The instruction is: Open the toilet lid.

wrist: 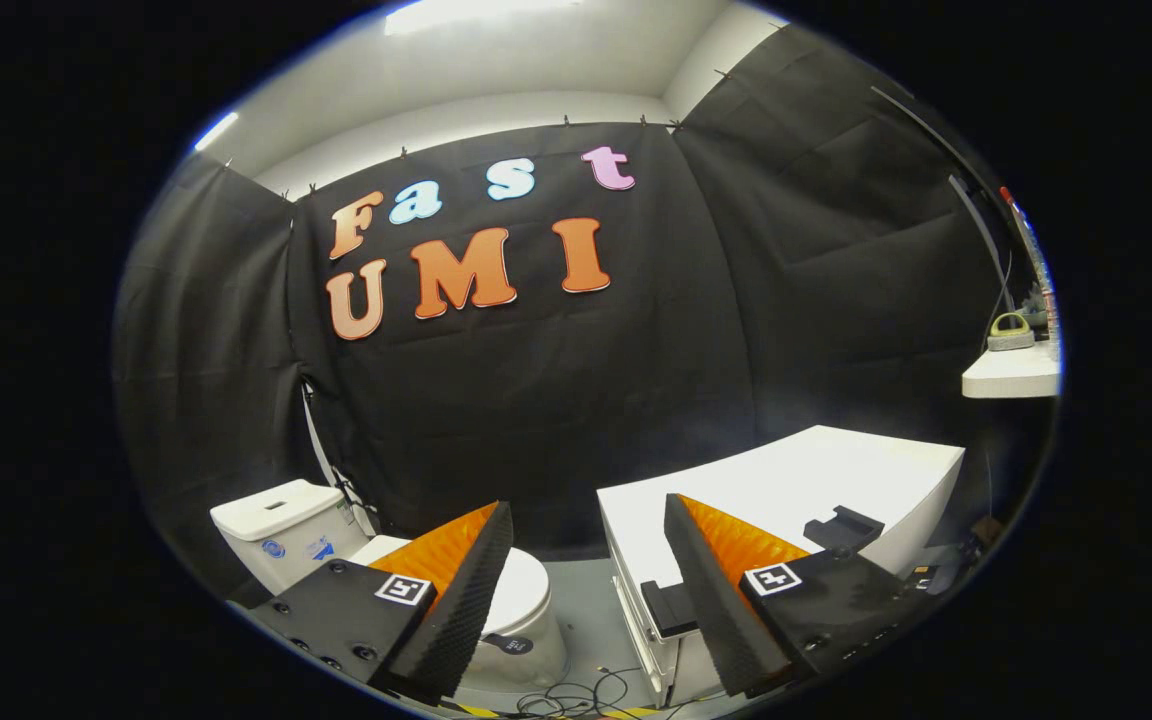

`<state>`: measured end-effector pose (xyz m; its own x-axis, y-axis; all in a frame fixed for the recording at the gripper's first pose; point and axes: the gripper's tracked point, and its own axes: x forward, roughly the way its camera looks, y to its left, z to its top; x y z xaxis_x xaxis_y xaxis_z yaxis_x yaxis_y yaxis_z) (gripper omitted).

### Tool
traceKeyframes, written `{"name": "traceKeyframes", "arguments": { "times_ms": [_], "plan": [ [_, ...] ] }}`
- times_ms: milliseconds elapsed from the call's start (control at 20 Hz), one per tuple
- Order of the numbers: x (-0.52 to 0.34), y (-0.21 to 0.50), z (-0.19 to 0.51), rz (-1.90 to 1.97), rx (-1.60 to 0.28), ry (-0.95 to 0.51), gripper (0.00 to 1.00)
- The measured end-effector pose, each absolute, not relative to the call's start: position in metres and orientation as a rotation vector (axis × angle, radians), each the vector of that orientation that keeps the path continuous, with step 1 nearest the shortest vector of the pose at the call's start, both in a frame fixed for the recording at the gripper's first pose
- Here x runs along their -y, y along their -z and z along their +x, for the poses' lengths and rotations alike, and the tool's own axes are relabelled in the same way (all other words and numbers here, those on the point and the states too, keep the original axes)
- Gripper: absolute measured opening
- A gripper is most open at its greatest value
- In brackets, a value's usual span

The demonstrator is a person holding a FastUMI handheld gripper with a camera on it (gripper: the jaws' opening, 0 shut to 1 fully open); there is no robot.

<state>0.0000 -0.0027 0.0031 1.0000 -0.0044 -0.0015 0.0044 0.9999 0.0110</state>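
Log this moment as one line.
gripper open, holding nothing | toilet beyond fingers, lid shut | white cabinet beside it | no contact

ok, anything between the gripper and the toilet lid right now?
Nothing visible. The gripper is open and holds nothing; the toilet lid lies closed beyond its left finger. The white cabinet stands off to the right, clear of that path.

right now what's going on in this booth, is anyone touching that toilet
Nobody is touching it yet. A hand-held two-finger gripper hangs in the air with its fingers spread apart and nothing between them. The white ceramic toilet sits low down beyond the left finger, with its white lid down over the bowl and its white tank behind. A white box-shaped cabinet stands beyond the right finger. Loose cables lie on the grey floor between toilet and cabinet.
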Motion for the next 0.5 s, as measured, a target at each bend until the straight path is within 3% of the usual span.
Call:
{"name": "traceKeyframes", "arguments": {
  "times_ms": [500],
  "plan": [
    [-0.0001,-0.0059,-0.0029,0.015,0.006,0.006,0.98]
  ]
}}
